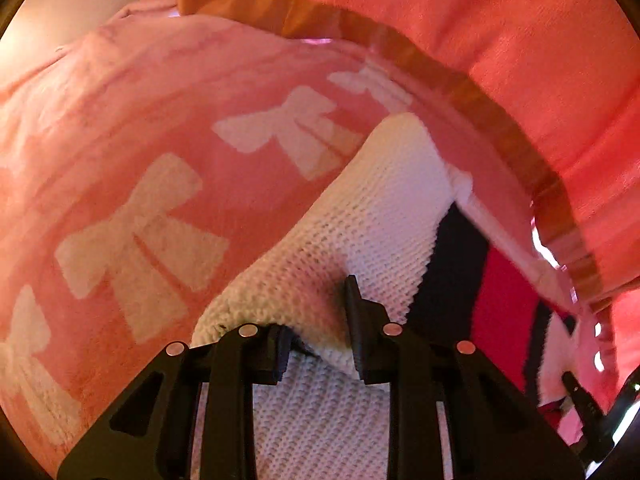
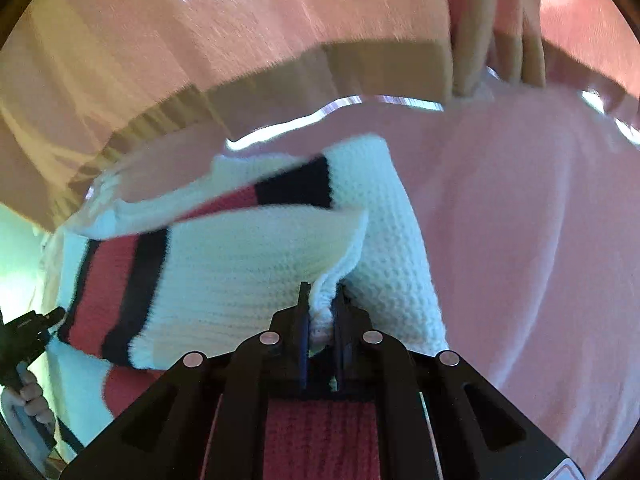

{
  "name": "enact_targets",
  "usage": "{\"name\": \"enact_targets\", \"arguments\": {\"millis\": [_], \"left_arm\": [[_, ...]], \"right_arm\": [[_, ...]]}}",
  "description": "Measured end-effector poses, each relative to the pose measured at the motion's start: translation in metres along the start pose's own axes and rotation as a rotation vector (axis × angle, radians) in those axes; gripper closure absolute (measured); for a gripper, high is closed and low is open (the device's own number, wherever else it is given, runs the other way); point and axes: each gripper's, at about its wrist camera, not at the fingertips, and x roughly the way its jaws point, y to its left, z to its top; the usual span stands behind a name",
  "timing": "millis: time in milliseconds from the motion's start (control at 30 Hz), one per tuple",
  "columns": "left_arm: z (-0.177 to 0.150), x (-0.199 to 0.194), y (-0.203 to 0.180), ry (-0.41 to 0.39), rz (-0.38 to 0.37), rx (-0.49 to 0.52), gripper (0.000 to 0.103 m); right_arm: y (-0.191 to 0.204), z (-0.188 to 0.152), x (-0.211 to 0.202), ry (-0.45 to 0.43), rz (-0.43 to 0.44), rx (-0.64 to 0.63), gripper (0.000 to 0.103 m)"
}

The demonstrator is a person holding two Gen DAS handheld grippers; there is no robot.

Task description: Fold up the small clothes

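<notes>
From where I stood, the left gripper point(image 1: 320, 340) had its jaws part-way apart with a thick edge of the white knit sweater point(image 1: 360, 216) lying between them. One finger pressed into the cloth, but I could not tell whether the hold was firm. At about nine o'clock from it spread the pink blanket point(image 1: 120, 184) printed with pale bows, on which the garment lay. Toward three o'clock the sweater's navy and red stripes ran off to where the tip of the other tool showed.

The right gripper point(image 2: 320, 320) had its jaws nearly closed, pinching a narrow ridge of the sweater point(image 2: 240, 264) at a fold line. At nine o'clock from it the striped part hung, and beyond that the left gripper point(image 2: 36, 324) was in view with the person's hand point(image 2: 34, 396) under it. At three o'clock lay plain pink blanket point(image 2: 540, 240).

I judged the fold under way rather than finished: both tools had hold of the cloth, one layer seemed doubled over another, and a striped part still stuck out loose at the far edge. It had yet to be laid flat and released.

Only the left view showed the bow print; only the right showed the doubled layers and the hand.
</notes>
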Motion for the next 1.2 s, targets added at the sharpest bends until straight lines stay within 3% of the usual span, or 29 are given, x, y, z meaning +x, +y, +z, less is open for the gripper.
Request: {"name": "enact_targets", "arguments": {"millis": [100,167,267,300,367,400,433,467,567,667,767,900,967,1000,1033,1067,1200], "left_arm": [[0.004,-0.017,0.001,-0.067,-0.025,-0.008,0.084],[0.005,-0.016,0.000,-0.066,-0.003,0.005,0.083],[-0.003,0.011,0.008,0.028,0.046,0.007,0.083],[-0.005,0.009,0.008,0.002,0.046,0.017,0.082],[-0.004,0.003,0.003,0.010,0.059,0.054,0.082],[-0.004,-0.003,0.003,0.008,0.046,0.048,0.082],[-0.003,-0.007,0.004,0.008,0.033,0.038,0.082],[-0.002,-0.014,0.005,0.008,0.018,0.025,0.082],[-0.002,-0.029,0.003,-0.008,-0.019,-0.010,0.078],[0.000,-0.015,-0.006,0.020,0.036,0.004,0.074],[-0.003,-0.001,0.003,0.057,0.074,-0.043,0.073],[-0.003,0.000,0.005,0.050,0.088,-0.027,0.072],[-0.003,0.002,0.005,0.045,0.093,-0.020,0.072],[-0.002,0.003,0.005,0.041,0.100,-0.013,0.072],[-0.001,0.004,0.005,0.038,0.103,-0.008,0.072],[0.000,0.004,0.005,0.033,0.103,-0.002,0.072],[0.003,0.009,0.009,0.025,0.106,0.018,0.072]], "right_arm": [[0.014,0.004,-0.028,-0.091,0.061,-0.018,0.095],[0.021,0.004,-0.033,-0.112,0.036,-0.067,0.095],[0.001,-0.008,0.009,0.068,-0.024,-0.018,0.093],[-0.007,-0.012,0.014,0.086,-0.011,0.015,0.095],[-0.006,-0.009,0.002,0.047,-0.040,0.025,0.092],[-0.003,-0.006,-0.010,0.011,-0.103,0.013,0.082],[0.002,-0.004,-0.026,-0.053,-0.160,-0.006,0.081],[0.009,-0.004,-0.041,-0.108,-0.163,-0.027,0.081],[0.045,0.001,-0.063,-0.194,-0.031,-0.107,0.080],[0.102,0.007,-0.024,-0.073,0.123,-0.241,0.072],[0.158,0.003,0.026,-0.002,0.122,-0.375,0.071],[0.207,0.002,0.075,0.033,0.122,-0.458,0.058],[0.221,0.000,0.092,0.045,0.089,-0.498,0.062],[0.227,0.000,0.102,0.031,0.066,-0.520,0.070],[0.230,0.000,0.105,0.017,0.064,-0.529,0.088],[0.236,0.002,0.107,0.015,0.061,-0.527,0.095],[0.242,0.019,0.124,0.023,0.006,-0.494,0.100]]}}
